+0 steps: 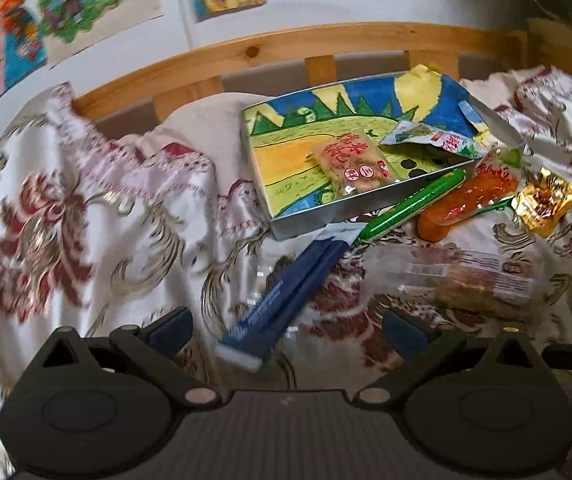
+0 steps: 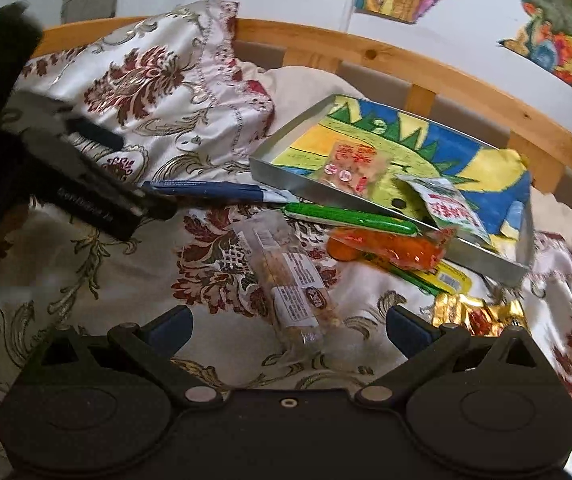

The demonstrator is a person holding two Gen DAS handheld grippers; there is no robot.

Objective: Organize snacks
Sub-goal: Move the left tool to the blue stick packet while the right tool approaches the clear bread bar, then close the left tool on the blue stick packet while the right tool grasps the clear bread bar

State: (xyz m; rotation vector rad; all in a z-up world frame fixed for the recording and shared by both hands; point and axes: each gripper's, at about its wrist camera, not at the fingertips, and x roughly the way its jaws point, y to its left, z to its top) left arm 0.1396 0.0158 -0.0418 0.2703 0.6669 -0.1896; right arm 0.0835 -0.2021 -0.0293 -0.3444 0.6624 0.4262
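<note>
A shallow metal box point(image 1: 306, 222) point(image 2: 281, 142) lined with a colourful drawing lies on a floral bedspread. In it are a clear rice-cracker packet point(image 1: 352, 160) point(image 2: 350, 162) and a green-white packet point(image 1: 438, 140) point(image 2: 452, 206). In front lie a blue packet point(image 1: 286, 300) point(image 2: 209, 191), a green stick point(image 1: 410, 204) point(image 2: 350, 216), an orange packet point(image 1: 470, 196) point(image 2: 390, 250), a gold wrapper point(image 1: 546, 200) point(image 2: 478, 312) and a clear nut bar point(image 1: 466, 280) point(image 2: 294, 288). My left gripper point(image 1: 288, 330) is open over the blue packet's near end. My right gripper point(image 2: 290, 328) is open around the nut bar's near end.
The left gripper's body point(image 2: 65, 168) shows at the left of the right wrist view. A wooden bed rail point(image 1: 245, 54) point(image 2: 446, 68) runs behind the box, with drawings on the wall point(image 1: 97, 4) above. A floral pillow point(image 2: 145, 80) lies at the back left.
</note>
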